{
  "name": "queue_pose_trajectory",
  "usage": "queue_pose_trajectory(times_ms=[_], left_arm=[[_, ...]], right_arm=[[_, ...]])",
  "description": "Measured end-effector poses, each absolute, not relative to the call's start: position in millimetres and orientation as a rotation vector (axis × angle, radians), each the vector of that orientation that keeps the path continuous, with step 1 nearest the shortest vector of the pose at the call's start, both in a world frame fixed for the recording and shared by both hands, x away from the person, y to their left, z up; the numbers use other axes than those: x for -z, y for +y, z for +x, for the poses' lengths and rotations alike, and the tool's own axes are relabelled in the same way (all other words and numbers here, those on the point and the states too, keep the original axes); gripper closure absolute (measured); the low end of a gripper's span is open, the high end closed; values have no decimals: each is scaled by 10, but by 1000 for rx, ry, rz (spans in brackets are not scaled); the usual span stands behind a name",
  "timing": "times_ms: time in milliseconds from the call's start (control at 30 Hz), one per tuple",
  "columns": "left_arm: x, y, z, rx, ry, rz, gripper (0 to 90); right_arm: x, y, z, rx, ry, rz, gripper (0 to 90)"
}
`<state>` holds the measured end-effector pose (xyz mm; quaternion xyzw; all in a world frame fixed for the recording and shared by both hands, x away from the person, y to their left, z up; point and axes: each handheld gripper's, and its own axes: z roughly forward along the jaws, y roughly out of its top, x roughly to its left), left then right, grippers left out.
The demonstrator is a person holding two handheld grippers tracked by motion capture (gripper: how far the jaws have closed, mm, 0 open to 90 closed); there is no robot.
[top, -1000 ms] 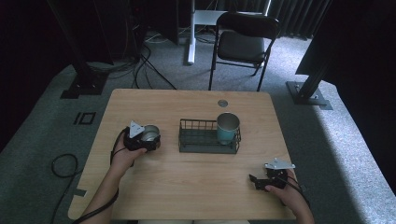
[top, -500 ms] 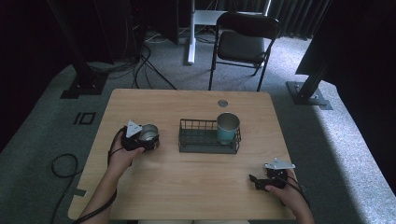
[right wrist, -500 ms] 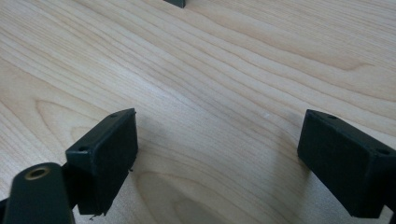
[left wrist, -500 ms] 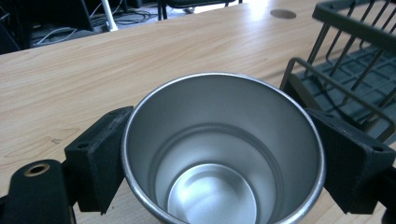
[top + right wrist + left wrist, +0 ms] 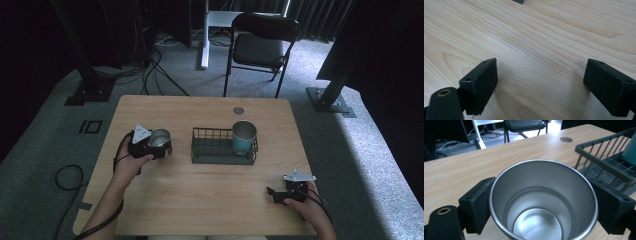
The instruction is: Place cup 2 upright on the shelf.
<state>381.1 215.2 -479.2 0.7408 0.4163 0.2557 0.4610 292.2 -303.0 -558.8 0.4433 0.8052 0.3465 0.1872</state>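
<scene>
Evidently the left gripper [image 5: 159, 145] clamps the steel cup [image 5: 160, 138] by its sides, mouth up, for carrying toward the wire basket [image 5: 220, 152]; the right gripper [image 5: 274, 194] idles wide open on the bench [image 5: 210, 200].

Two metal cups are in sight: one plain steel cup [image 5: 160, 138] at nine o'clock on the light wooden tabletop [image 5: 210, 200], one teal-sided steel cup [image 5: 244, 136] just right of centre. One black wire basket [image 5: 215, 150] sits at centre. One round grommet hole [image 5: 238, 110] lies at twelve o'clock. One black folding chair [image 5: 262, 47] stands beyond. Two black claws: left claw [image 5: 150, 142], right claw [image 5: 274, 194].
</scene>
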Motion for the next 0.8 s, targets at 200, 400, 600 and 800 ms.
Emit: queue_pose_trajectory(times_ms=[200,400,600,800], left_arm=[[4660,2109,3820,-639,995,1821,140],[4539,2052,3836,-634,961,1818,140],[4390,1987,3850,-627,927,1815,140],[4255,1893,3870,-634,888,1821,140]], right_arm=[[5588,-3030,2921,-975,2266,1248,118],[5588,-3030,2921,-975,2267,1248,118],[5588,-3031,2921,-975,2266,1248,118],[5588,-3031,2921,-975,2267,1248,118]])
